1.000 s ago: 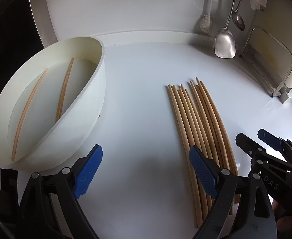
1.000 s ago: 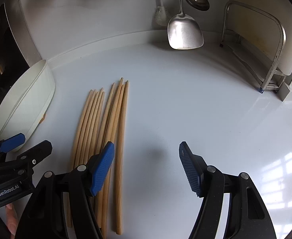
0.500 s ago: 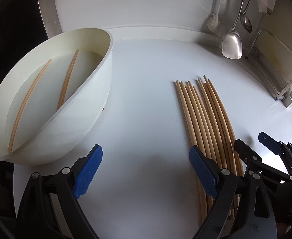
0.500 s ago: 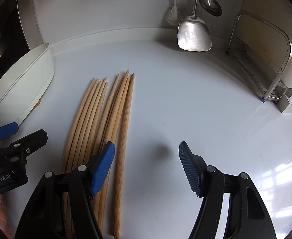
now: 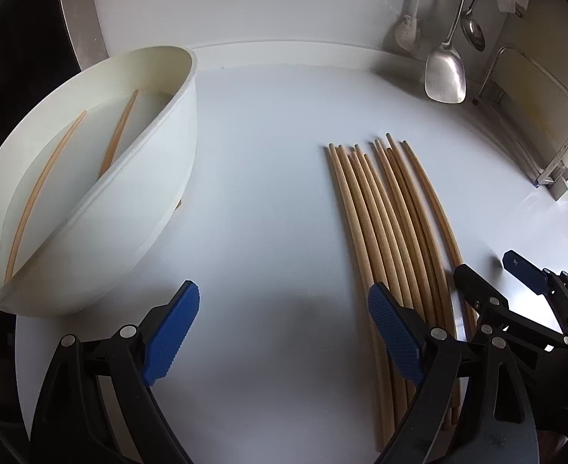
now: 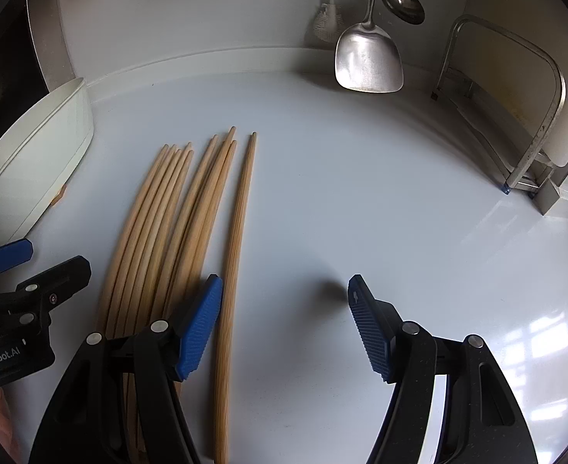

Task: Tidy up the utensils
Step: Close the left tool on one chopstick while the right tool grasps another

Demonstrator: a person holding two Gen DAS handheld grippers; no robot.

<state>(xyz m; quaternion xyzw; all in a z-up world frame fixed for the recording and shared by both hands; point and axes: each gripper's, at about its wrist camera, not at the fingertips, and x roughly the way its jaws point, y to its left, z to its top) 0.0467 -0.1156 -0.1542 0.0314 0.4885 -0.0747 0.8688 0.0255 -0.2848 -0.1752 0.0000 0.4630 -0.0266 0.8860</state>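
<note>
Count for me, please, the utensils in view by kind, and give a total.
Wooden chopsticks on the counter, lying side by side: 10 (tips overlap, so roughly)
Wooden chopsticks in the white bowl, lying apart: 2
Metal spatula: 1
Metal ladle: 1
White brush: 1
Total: 15

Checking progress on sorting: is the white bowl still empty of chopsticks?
No. Two chopsticks already lie inside the white bowl, while the rest sit on the counter.

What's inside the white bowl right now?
Two chopsticks lie apart inside the white bowl, which is tilted. Its near wall hides their lower ends and part of the bottom.
</note>
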